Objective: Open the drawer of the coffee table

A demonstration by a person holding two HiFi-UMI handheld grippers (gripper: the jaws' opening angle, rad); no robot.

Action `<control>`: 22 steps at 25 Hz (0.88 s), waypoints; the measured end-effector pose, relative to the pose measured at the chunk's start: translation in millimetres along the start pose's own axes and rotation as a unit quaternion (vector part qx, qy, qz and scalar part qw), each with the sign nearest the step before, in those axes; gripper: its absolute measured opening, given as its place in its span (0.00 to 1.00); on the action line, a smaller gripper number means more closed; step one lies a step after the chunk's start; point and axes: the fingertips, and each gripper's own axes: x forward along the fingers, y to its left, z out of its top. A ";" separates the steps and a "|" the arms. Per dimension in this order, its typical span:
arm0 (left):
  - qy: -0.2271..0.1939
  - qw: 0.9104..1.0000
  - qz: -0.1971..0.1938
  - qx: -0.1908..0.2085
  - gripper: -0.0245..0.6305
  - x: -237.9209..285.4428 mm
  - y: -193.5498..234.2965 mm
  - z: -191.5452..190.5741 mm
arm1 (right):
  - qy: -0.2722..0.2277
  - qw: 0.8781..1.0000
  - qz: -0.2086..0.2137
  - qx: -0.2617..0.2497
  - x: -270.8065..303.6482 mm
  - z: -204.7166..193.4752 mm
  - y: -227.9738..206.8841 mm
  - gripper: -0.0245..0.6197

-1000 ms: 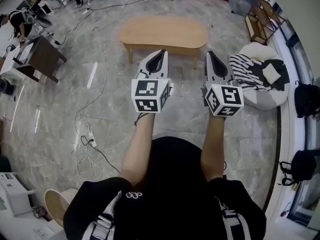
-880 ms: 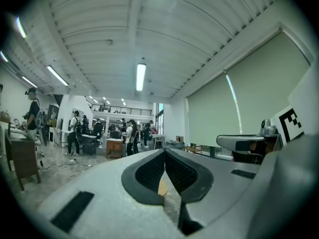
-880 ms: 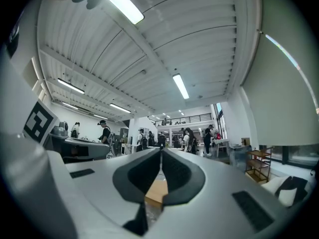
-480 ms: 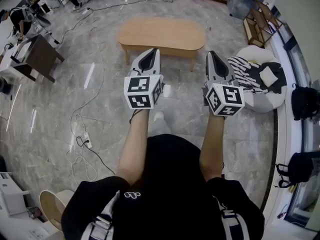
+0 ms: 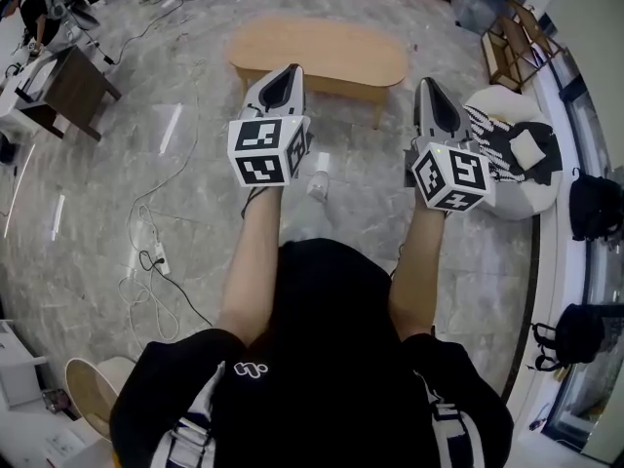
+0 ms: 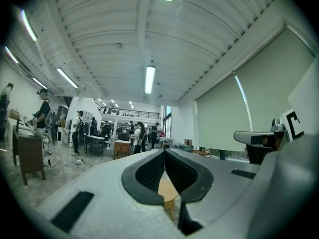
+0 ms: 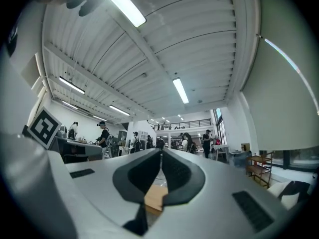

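Jaws of left gripper [image 5: 283,74] and right gripper [image 5: 429,86] are closed, empty. Both hang short of the light oval wooden coffee table [image 5: 336,52], presumably for approach.

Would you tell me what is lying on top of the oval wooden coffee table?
Nothing shows on the light oval wooden coffee table; the left gripper covers its near-left edge.

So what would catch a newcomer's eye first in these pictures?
Probably the two grey tools with black-and-white marker cubes: the left gripper and right gripper, held out side by side mid-picture, jaws shut on nothing. Just beyond them a long oval wooden coffee table stands on the marble floor, with a white beanbag seat carrying a striped cloth at the right.
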 end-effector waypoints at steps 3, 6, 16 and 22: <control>-0.005 1.000 0.003 -0.004 0.05 14.1 11.6 -8.2 | -0.002 1.000 0.004 -0.008 15.9 -9.0 -2.0 0.06; -0.010 1.000 0.003 -0.007 0.05 37.3 24.4 -15.8 | -0.007 1.000 0.002 -0.015 38.1 -15.2 -9.6 0.06; 0.010 1.000 -0.024 -0.007 0.05 162.5 76.3 -45.4 | 0.007 1.000 -0.015 -0.015 160.9 -66.0 -36.4 0.06; 0.007 0.997 -0.067 -0.021 0.05 266.0 90.9 -54.2 | 0.046 0.998 -0.039 -0.023 239.4 -96.8 -77.0 0.06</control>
